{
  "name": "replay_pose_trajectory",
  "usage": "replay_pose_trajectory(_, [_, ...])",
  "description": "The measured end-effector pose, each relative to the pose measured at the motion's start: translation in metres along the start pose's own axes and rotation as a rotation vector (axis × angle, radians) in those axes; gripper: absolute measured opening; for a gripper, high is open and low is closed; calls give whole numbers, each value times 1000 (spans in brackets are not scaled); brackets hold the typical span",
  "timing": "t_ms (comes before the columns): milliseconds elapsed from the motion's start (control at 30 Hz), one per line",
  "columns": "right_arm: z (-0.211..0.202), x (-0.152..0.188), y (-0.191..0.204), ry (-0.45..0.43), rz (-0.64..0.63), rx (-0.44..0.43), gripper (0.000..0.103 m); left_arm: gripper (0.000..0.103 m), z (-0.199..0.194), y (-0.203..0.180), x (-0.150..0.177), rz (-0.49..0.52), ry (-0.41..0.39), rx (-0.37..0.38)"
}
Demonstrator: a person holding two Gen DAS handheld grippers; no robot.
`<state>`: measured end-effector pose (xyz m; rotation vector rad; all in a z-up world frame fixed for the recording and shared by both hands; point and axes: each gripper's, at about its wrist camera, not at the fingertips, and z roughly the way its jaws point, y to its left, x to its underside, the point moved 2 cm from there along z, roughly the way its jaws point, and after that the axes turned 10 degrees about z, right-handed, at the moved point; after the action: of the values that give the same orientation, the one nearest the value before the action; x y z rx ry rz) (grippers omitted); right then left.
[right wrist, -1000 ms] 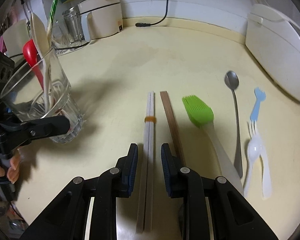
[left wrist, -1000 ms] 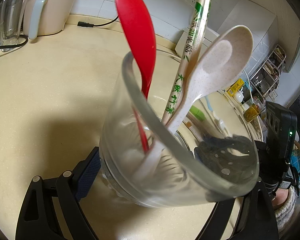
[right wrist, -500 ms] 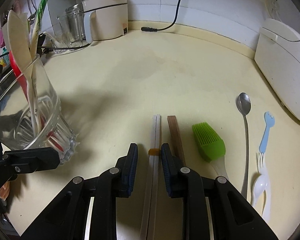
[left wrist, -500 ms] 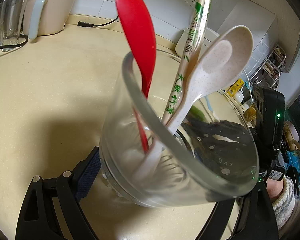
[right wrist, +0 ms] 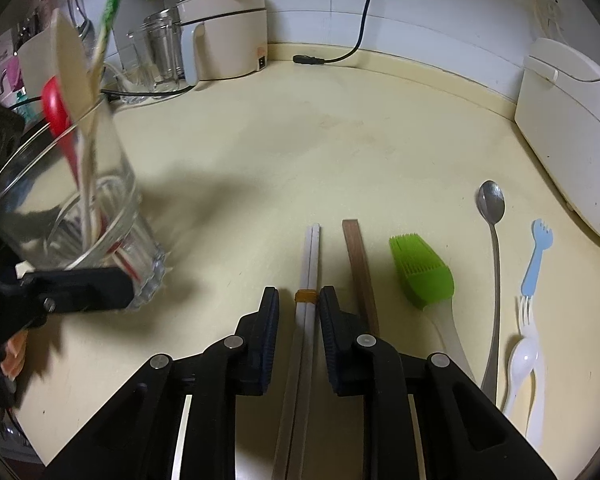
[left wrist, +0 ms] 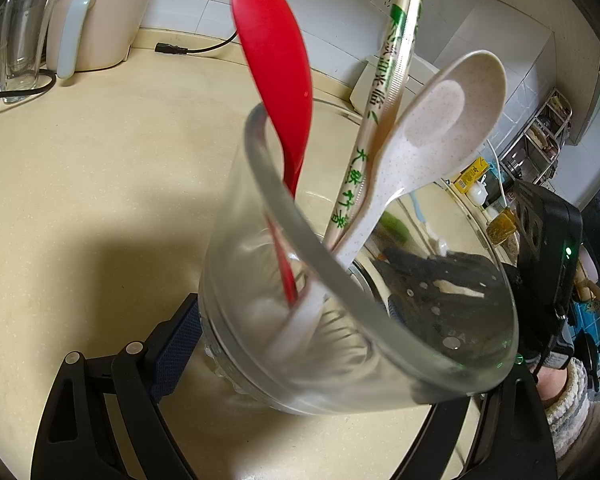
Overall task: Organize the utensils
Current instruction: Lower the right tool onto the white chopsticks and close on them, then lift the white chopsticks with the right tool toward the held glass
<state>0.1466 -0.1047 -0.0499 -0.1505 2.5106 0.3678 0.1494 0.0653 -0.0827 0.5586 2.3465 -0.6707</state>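
Note:
My left gripper (left wrist: 339, 352) is shut on a clear glass (left wrist: 240, 280) that stands tilted over the cream counter. The glass holds a red spoon (left wrist: 276, 72), a speckled white spoon (left wrist: 439, 132) and paper-wrapped chopsticks (left wrist: 383, 92). In the right wrist view the same glass (right wrist: 72, 208) is at the left. My right gripper (right wrist: 298, 308) straddles a pair of white chopsticks (right wrist: 309, 256) at their orange band. Its jaws are closing, with a slim gap still showing on the left side.
Right of the white pair lie a brown chopstick pair (right wrist: 357, 264), a green silicone brush (right wrist: 419, 272), a metal spoon (right wrist: 493, 240), a blue fork (right wrist: 535, 256) and white plastic cutlery (right wrist: 527, 360). An electric pot (right wrist: 224, 40), jars (right wrist: 156, 60) and a white appliance (right wrist: 571, 140) line the wall.
The right gripper's view shifted until the orange band sits between its fingertips, and its jaws narrowed around the white chopsticks. The left gripper and glass stayed still.

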Motion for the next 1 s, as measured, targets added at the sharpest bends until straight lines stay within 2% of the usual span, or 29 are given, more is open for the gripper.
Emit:
replay_pose_trajectory(300, [-15,20,0,9,14,-65,12,91,0,0,0,0,0,0])
replay_pose_trajectory(467, [-18,24,3,9,10,-51,12,91,0,0,0,1,-1,0])
replay_pose_trajectory(567, [-15,18,2,13,29,-32,13,91,0,0,0,1,-1,0])
replay_pose_trajectory(733, [-7,10,9,11,-11,10,16,91,0,0,0,1,-1,-1])
replay_pose_trajectory(1000, [-5,8,6,6,-8,-9,15,91,0,0,0,1,-1,-1])
